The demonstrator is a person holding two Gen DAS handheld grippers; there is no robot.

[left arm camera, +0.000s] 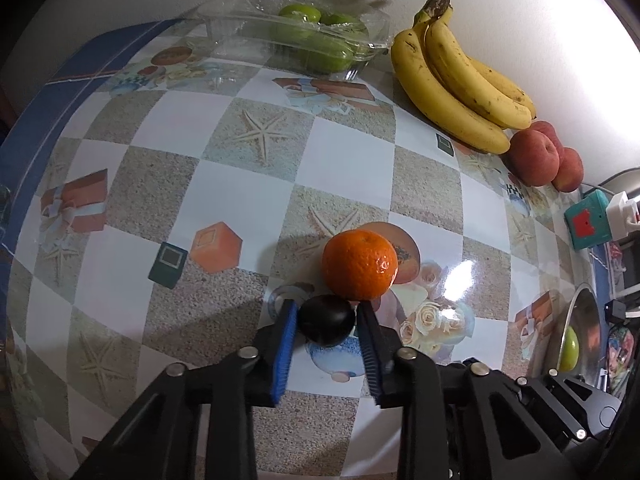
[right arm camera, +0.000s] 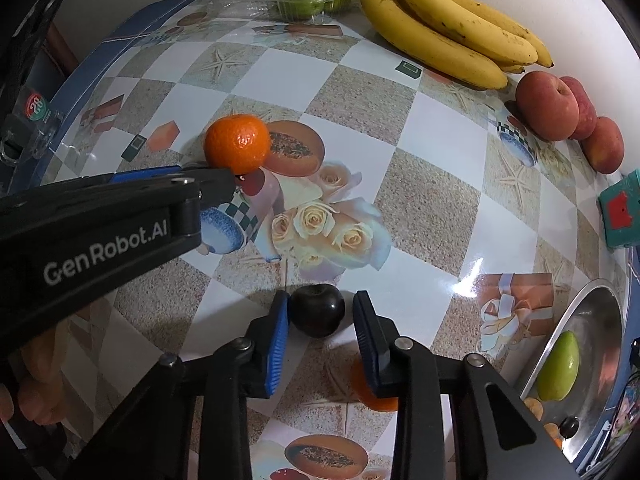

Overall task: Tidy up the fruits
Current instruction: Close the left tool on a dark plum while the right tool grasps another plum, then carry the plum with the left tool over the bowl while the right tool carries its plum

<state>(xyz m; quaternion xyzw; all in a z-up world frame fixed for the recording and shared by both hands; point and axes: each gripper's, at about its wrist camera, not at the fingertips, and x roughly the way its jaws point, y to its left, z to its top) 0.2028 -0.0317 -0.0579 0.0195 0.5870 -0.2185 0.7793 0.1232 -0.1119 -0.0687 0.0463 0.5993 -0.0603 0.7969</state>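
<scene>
A dark plum [left arm camera: 327,322] lies on the patterned tablecloth between the blue pads of my left gripper [left arm camera: 326,308]; both pads press on its sides. An orange mandarin [left arm camera: 360,265] rests just beyond it, touching the plum. In the right wrist view a second dark plum [right arm camera: 316,311] sits between the fingers of my right gripper [right arm camera: 320,300]. The left pad [right arm camera: 280,328] touches it, and a narrow gap shows at the right pad [right arm camera: 362,328]. My left gripper [right arm camera: 224,178] reaches in from the left, its tip under the mandarin [right arm camera: 237,143].
Bananas [left arm camera: 452,80], peaches [left arm camera: 536,156] and a clear plastic box of green fruit [left arm camera: 300,36] line the wall. A metal plate [right arm camera: 600,320] at the right edge holds a green fruit [right arm camera: 558,366] and small fruits. A teal box [left arm camera: 588,220] and plug stand nearby. A hand [right arm camera: 32,396] shows lower left.
</scene>
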